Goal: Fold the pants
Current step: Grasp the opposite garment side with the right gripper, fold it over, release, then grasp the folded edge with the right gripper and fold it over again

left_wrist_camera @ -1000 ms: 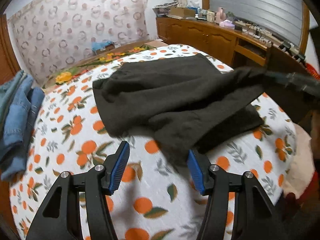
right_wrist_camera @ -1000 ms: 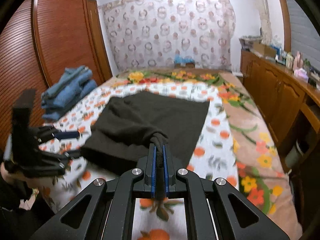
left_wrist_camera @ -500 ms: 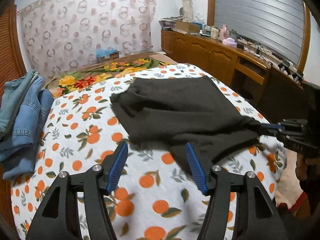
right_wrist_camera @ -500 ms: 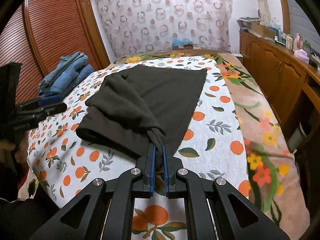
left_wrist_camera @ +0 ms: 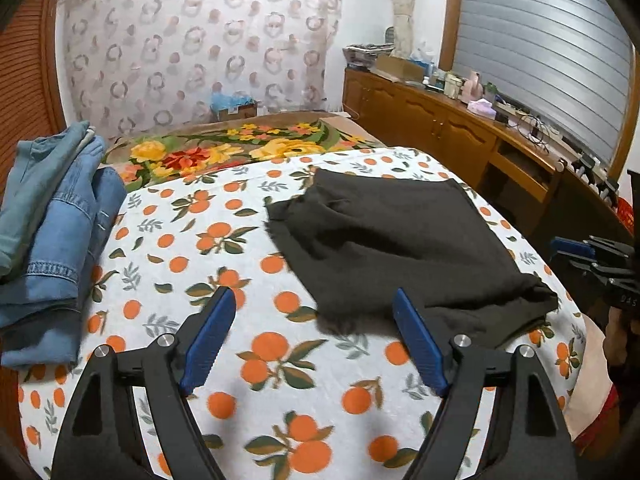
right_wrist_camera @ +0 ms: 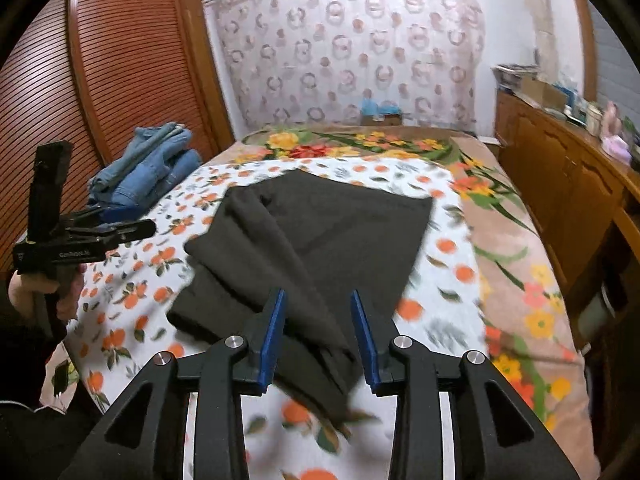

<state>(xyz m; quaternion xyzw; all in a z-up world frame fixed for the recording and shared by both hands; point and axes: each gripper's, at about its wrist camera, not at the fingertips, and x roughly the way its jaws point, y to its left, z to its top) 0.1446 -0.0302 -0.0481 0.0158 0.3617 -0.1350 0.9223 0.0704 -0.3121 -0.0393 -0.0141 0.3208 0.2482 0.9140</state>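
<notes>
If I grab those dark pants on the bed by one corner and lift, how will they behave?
The dark pants will probably drape and sag: soft creases run across them. Their folded layers would likely slide apart, since nothing pins them. The fuzzy, frayed-looking hem suggests a thick fabric that should grip well on the orange-print sheet.

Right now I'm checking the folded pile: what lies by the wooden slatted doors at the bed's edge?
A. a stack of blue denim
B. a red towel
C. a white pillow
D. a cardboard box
A: a stack of blue denim lies there on the bed.
</notes>
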